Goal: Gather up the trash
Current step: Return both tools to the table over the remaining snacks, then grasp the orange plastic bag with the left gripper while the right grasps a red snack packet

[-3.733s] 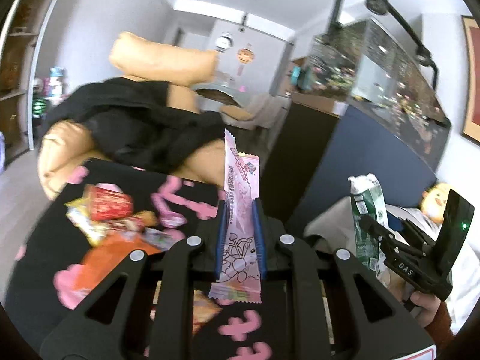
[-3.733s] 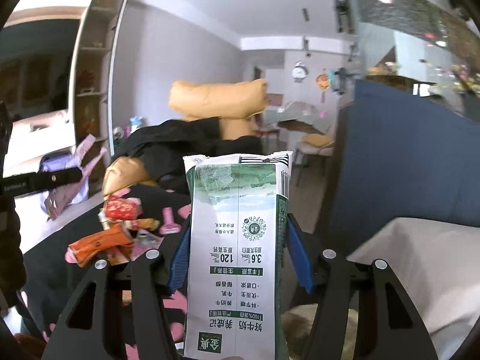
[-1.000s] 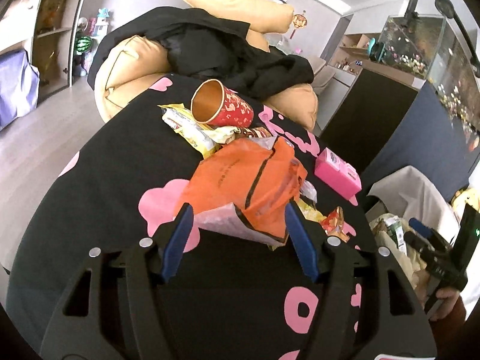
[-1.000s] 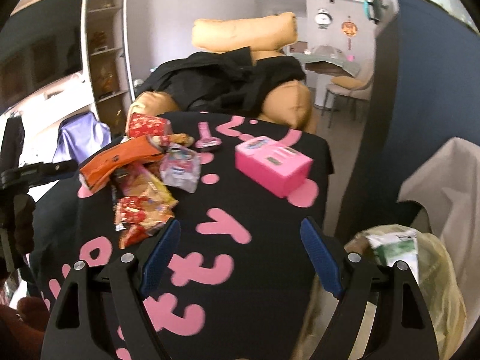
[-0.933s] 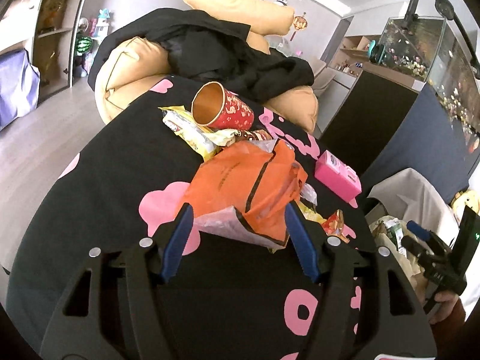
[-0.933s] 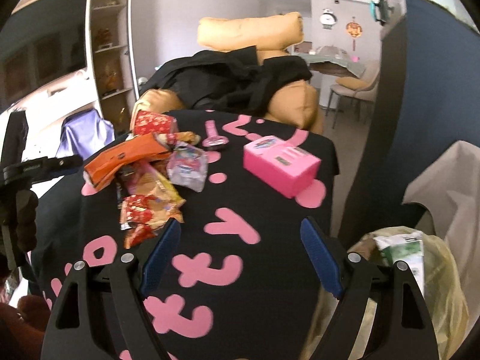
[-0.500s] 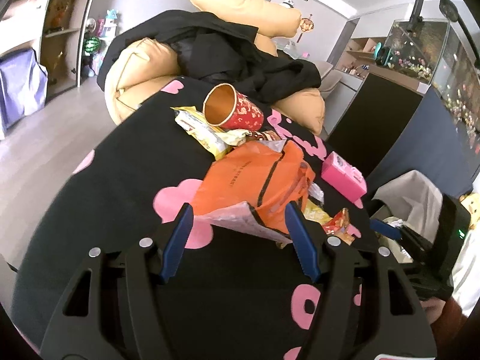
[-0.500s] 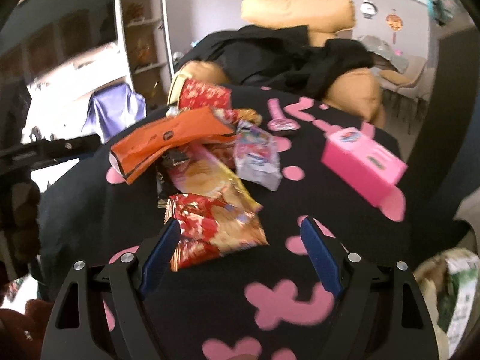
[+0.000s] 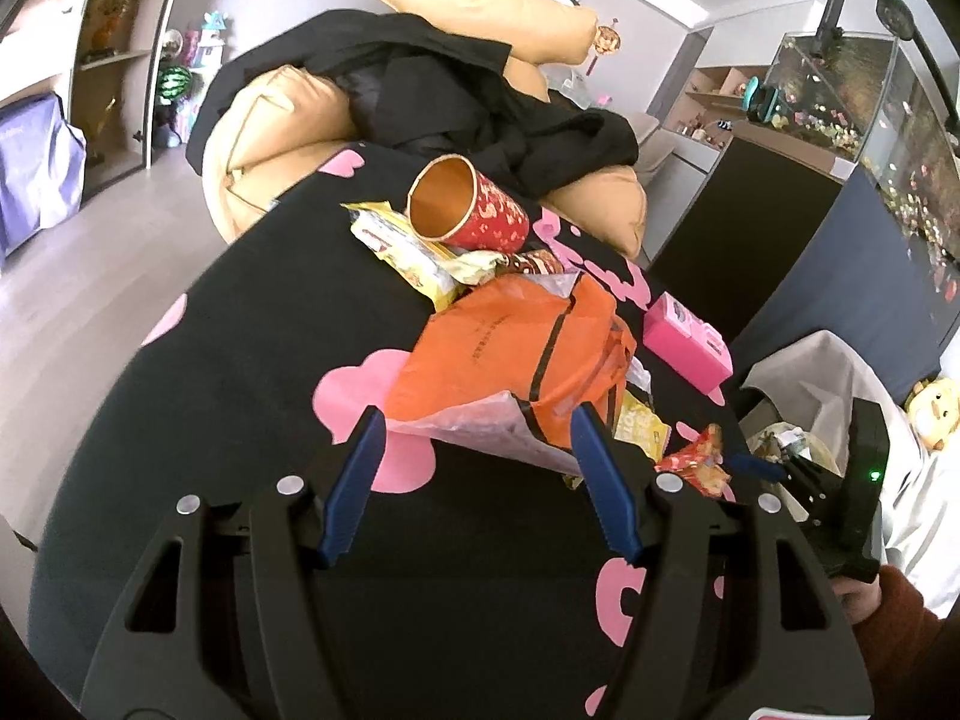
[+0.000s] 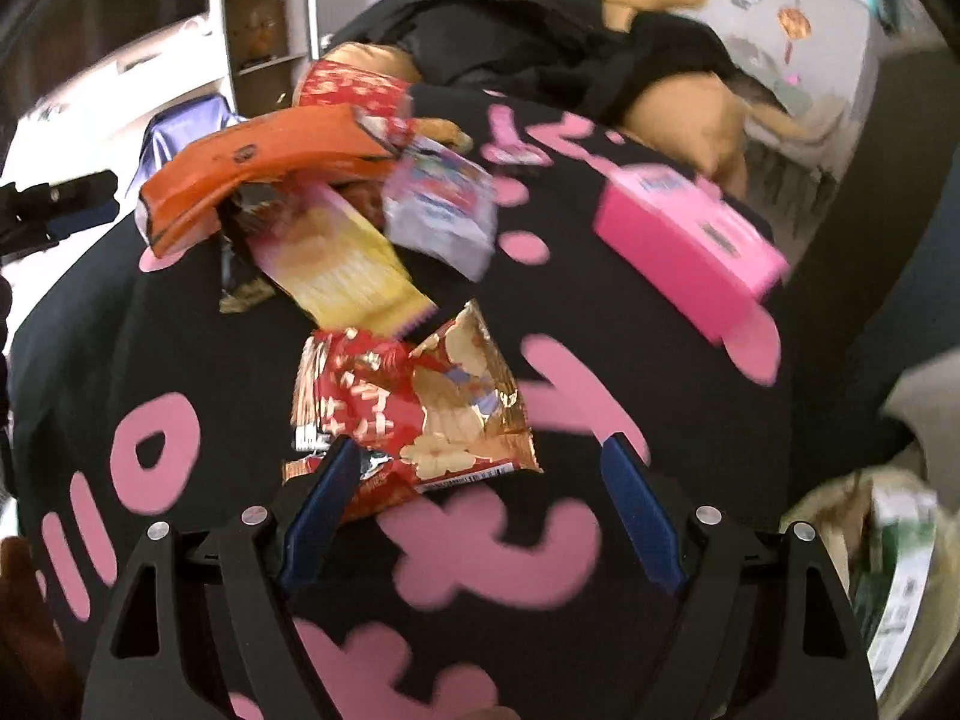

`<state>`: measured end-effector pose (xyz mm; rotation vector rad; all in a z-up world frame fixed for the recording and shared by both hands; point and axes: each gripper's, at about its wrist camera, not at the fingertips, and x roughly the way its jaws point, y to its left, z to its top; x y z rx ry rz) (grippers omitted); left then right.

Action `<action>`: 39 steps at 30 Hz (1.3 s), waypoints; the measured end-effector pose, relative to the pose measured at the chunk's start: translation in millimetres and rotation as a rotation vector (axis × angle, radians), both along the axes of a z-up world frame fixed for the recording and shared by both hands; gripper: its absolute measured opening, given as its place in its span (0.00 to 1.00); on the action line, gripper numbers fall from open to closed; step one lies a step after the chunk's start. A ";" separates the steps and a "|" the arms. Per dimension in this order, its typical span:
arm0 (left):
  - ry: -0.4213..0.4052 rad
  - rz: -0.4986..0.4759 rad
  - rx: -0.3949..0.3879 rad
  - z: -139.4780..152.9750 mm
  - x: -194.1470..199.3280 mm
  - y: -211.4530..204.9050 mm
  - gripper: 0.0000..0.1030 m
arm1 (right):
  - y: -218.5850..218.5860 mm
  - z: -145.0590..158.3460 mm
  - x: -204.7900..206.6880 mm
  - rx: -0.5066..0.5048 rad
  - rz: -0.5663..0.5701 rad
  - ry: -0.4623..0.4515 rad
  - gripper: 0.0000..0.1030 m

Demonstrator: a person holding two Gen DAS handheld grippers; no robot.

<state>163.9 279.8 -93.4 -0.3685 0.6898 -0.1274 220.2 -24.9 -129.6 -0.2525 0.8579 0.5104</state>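
**Two open grippers at the litter pile: snag and miss risks**

Left wrist view. Left gripper [image 9: 474,420] jaws stand wide, nothing held. The near edge of the orange bag [image 9: 510,354] lies between the blue fingertips [image 9: 366,438], though the pads do not appear to press on it. The bag sits on top of the pile on the black cloth with pink marks [image 9: 240,360]. Beyond it, far side: a yellow wrapper [image 9: 402,246] and a red paper cup [image 9: 474,210] lying on its side. To the right, a pink box [image 9: 684,336], apart from the pile. The trash bag [image 9: 804,384] hangs off the far right edge of the table.
- Risk: the orange bag is limp and overlaps other wrappers; a close here may catch only a fold, so it slips out on lifting, or drags its neighbours and rolls the cup off.

Right wrist view (blurred). Right gripper [image 10: 480,450] jaws wide, empty. The red snack packet [image 10: 414,408] lies just ahead, its near-left corner over the left fingertip, off-centre toward that side. A yellow packet [image 10: 342,264] touches its far edge.
- Risk: closing off-centre could pinch just a corner of slick foil, or push the packet away.
- Risk: both grippers work on the same pile; they could collide.
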 end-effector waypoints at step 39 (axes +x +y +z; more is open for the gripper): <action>0.039 -0.070 -0.020 4.9 35.4 -38.0 0.01 | -31.8 18.8 -26.3 0.181 -0.117 0.024 0.76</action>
